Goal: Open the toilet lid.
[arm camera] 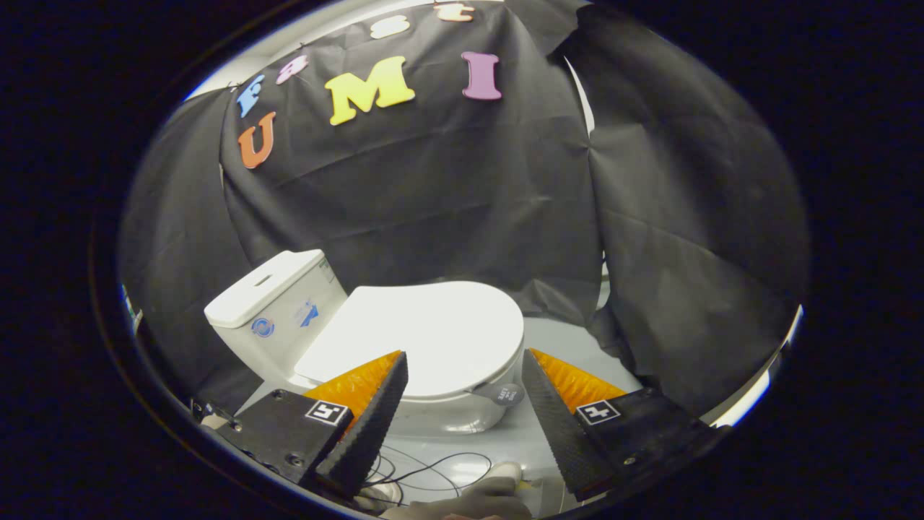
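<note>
While the toilet lid is lying closed, the tool is hovering just short of it.
Fingers standing wide apart, gripping nothing; tank sitting behind the lid.

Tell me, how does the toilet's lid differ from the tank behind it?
The lid is a flat, rounded slab lying closed over the bowl; the tank is a tall, boxy block standing upright. The lid's top is plain, while the tank carries blue stickers on its side and a slot in its cover. Both are glossy white. The open tongs sit just short of the lid, touching neither.
</note>
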`<state>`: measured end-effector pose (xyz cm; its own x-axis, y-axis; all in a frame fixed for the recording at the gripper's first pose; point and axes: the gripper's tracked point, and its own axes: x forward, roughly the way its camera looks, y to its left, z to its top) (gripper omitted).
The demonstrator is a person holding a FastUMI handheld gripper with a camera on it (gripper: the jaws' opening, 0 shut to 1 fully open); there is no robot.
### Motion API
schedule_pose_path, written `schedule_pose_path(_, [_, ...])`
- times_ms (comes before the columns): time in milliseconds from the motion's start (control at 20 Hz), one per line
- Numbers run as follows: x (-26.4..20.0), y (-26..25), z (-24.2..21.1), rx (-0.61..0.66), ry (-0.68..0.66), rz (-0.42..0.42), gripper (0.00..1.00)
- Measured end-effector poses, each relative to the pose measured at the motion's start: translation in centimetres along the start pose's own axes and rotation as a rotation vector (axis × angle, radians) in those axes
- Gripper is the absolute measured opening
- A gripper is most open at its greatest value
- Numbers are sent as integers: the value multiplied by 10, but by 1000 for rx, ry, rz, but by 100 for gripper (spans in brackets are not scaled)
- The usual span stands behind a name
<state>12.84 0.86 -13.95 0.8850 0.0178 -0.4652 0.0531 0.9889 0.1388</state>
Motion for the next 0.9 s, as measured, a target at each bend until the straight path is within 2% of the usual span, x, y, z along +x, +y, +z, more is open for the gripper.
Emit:
schedule_pose_path(100, [11, -5, -7, 25, 49, 12, 100])
schedule_pose_path(250, [27, -20, -36, 56, 193, 7, 100])
schedule_pose_path(450, [48, -29, -52, 202, 305, 19, 100])
schedule_pose_path(700, [74, -42, -63, 395, 399, 41, 98])
schedule_pose_path(900, [100, -50, -74, 488, 435, 40, 98])
